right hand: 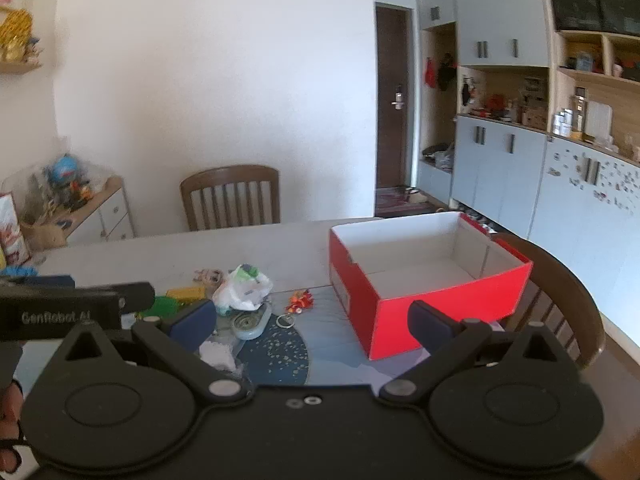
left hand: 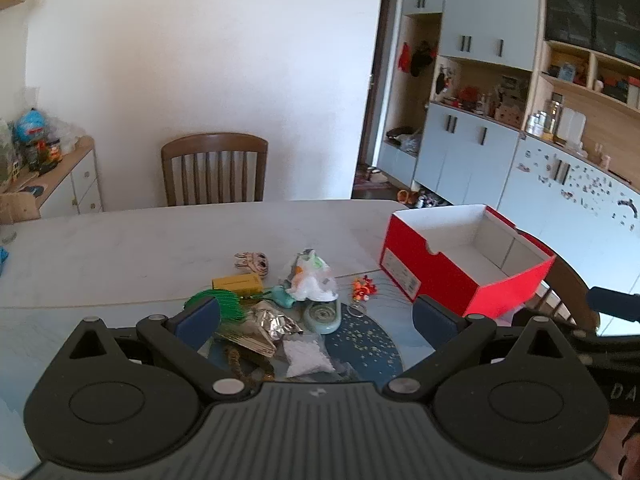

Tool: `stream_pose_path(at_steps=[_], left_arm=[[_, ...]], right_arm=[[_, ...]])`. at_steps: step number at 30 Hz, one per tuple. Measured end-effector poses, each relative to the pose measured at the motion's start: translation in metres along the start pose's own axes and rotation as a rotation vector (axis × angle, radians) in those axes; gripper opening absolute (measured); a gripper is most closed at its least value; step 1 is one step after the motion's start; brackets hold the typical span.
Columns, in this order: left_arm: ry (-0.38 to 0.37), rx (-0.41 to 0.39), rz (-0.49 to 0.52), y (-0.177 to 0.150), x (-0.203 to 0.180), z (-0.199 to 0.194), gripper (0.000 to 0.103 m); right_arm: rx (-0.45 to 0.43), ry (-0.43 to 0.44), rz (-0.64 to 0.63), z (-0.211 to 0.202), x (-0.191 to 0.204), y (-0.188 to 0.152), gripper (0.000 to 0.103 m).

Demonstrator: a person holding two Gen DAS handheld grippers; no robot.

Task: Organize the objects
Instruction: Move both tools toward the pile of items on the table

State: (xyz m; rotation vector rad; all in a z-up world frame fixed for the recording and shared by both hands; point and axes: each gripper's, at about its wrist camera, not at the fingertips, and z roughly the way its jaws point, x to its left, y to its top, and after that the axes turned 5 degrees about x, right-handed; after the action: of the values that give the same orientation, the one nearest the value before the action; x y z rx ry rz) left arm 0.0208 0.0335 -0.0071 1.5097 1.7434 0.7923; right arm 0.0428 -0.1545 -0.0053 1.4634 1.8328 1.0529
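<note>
Both tongs spread, empty, above white table (left hand: 120,240); red box (right hand: 400,304) near wooden chair (left hand: 214,168).

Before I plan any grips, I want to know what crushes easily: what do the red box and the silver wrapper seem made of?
Red box: apparently cardboard, matte red outside, plain white inside, with folded flaps and thin straight walls. Silver wrapper: likely thin metallic foil or foil-like plastic, shiny and sharply creased; which of the two is unclear.
</note>
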Motion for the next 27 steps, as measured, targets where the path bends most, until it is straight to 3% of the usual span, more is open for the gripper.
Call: stream_pose_path(at_steps=[8, 19, 27], left_arm=[[0.011, 0.036, -0.041, 0.002, 0.019, 0.025, 0.103], [0.053, 0.145, -0.054, -0.019, 0.044, 0.075, 0.103], [0.067, 0.208, -0.038, -0.035, 0.058, 0.113, 0.100]], right_arm=[[0.054, 0.058, -0.085, 0.028, 0.017, 0.005, 0.102], [0.172, 0.162, -0.151, 0.081, 0.026, 0.000, 0.099], [0.288, 0.207, -0.223, 0.119, 0.034, -0.020, 0.088]])
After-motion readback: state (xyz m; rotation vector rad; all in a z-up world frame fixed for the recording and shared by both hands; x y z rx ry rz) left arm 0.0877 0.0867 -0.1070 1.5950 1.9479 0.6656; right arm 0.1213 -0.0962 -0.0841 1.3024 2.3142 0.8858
